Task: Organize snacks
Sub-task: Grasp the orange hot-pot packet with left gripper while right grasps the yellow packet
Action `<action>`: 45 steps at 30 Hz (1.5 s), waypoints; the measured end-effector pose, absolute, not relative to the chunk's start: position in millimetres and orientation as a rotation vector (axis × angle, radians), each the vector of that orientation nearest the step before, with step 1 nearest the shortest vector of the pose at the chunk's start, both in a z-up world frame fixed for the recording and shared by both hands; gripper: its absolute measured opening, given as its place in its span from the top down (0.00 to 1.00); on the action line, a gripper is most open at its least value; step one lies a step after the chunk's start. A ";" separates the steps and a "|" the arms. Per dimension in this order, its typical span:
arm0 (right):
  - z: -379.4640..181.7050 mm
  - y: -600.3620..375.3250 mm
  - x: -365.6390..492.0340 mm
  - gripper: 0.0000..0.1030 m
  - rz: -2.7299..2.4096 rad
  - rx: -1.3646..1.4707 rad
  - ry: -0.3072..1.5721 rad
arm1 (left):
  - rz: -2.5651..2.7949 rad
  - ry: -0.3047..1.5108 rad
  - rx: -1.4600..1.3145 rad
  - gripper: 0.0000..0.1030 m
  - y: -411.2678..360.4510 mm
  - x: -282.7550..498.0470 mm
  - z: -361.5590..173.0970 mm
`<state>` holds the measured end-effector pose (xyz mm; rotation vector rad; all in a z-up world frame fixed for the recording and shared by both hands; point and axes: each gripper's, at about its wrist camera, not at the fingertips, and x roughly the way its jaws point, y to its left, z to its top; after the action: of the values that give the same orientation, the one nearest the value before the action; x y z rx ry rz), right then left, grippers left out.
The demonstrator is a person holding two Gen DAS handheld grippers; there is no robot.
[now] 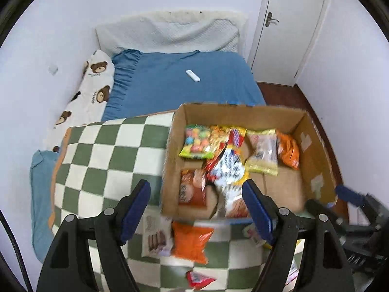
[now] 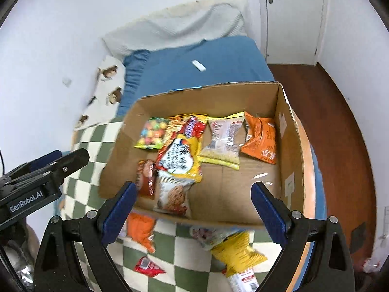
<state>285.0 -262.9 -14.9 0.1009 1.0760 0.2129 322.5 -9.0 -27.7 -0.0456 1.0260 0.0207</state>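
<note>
You are holding both grippers apart and empty: the left gripper (image 1: 195, 209) and the right gripper (image 2: 193, 209). Nearest, loose packets are lying on the checked cloth (image 1: 116, 150): the orange packet (image 1: 190, 243) sitting just under your left one, the yellow packet (image 2: 237, 250) under your right. Beyond, the cardboard box (image 2: 284, 146) is waiting.

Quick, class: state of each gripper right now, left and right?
Left gripper: jaws open, holding nothing, above the cardboard box.
Right gripper: jaws open, holding nothing.
</note>
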 end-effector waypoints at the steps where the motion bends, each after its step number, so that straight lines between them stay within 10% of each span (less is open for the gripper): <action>1: -16.6 -263.8 275.3 0.20 0.212 0.080 1.065 | 0.031 1.032 -0.030 0.26 -8.2 314.4 -34.3; 3: -24.2 -269.2 255.4 0.33 0.199 0.029 1.067 | 0.050 1.069 0.005 0.26 -5.7 297.7 -58.6; 15: -149.6 -305.7 230.8 0.25 0.183 -0.073 1.347 | 0.012 1.401 0.081 0.26 -13.9 294.7 -217.4; 20: -180.8 -294.2 240.2 0.25 0.202 -0.178 1.409 | -0.010 1.413 0.117 0.26 -27.3 303.4 -234.4; 27: -185.5 -289.2 244.2 0.43 0.180 -0.162 1.432 | -0.024 1.419 0.129 0.55 -32.7 307.2 -244.9; 45: -210.0 -274.4 217.2 0.40 0.195 0.054 1.506 | -0.071 1.558 -0.059 0.49 -23.7 284.9 -284.8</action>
<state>217.2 -274.4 -210.0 0.0543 1.5060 0.1950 284.9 -23.7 -284.8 -0.0589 1.5576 -0.0707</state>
